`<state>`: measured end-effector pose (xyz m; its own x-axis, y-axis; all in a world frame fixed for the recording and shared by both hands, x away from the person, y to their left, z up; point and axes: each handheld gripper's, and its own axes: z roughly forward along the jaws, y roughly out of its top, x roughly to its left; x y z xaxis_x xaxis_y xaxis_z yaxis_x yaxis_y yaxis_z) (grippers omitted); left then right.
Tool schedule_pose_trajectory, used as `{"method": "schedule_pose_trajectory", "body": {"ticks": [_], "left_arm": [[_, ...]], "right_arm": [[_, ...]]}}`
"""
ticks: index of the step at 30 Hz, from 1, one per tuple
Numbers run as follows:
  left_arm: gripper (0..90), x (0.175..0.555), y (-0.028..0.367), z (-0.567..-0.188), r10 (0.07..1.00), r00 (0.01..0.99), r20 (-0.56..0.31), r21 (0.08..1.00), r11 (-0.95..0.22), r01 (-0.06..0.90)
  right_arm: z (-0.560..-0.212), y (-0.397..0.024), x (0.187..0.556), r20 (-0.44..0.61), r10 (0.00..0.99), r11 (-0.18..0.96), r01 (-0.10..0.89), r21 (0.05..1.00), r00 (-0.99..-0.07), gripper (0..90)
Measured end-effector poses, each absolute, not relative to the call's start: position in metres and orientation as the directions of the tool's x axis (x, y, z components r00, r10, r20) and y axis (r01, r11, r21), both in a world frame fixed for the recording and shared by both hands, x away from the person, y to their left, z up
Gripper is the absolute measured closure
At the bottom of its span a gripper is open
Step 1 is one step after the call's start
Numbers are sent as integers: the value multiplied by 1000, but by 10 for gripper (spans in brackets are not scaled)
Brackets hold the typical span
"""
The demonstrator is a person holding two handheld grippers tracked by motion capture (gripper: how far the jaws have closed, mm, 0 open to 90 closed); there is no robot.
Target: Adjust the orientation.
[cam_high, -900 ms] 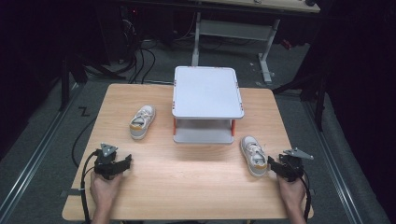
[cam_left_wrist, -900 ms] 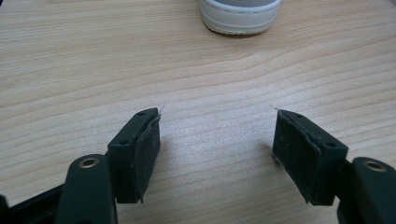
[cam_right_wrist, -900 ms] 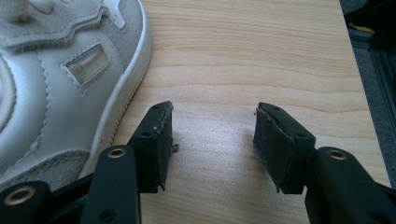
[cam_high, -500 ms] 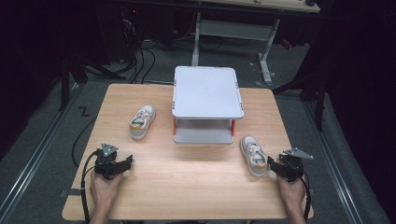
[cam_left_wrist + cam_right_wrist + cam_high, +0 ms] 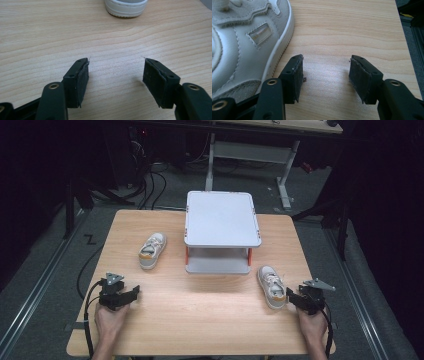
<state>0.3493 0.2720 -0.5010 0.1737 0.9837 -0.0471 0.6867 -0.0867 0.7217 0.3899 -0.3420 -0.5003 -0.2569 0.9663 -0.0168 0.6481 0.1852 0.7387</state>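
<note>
right shoe (image 5: pixel 271 285) lies flat on the wooden table (image 5: pixel 210 320), toe pointing away from the person, just beside the right gripper (image 5: pixel 295 298), off its left jaw. in the right gripper view the shoe (image 5: pixel 244 47) is cream leather with suede patches and a white sole; a small clear tab on its side, nothing readable on it. sole edge sits close to the left jaw, cannot tell if touching. right gripper (image 5: pixel 325 75) jaws spread, bare wood between them, nothing pinched.

left shoe (image 5: pixel 152 250) lies well ahead of the left gripper (image 5: pixel 131 294), slightly to its right, toe away from the person. left gripper (image 5: pixel 116 75) jaws spread, nothing between them, white shoe sole (image 5: pixel 125 7) at the far edge of its view. no brand or writing legible anywhere.

grey two-tier rack (image 5: pixel 221 220) with orange posts stands between the shoes, far from both grippers. a hand (image 5: pixel 111 320) holds the left gripper, another hand (image 5: pixel 311 325) the right.
</note>
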Motion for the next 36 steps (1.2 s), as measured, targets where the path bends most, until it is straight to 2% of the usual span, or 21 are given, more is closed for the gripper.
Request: {"method": "schedule_pose_trajectory", "body": {"ticks": [29,36], "left_arm": [[356,364,269,-447,974,217,-60,767,-95,635],[318,376,266,-435,973,219,-70,770,-87,632]], "right_arm": [[-500,-342,390,-19,965,191,648,737,-263,415],[-500,-341,390,-19,964,192,648,737,-264,414]]}}
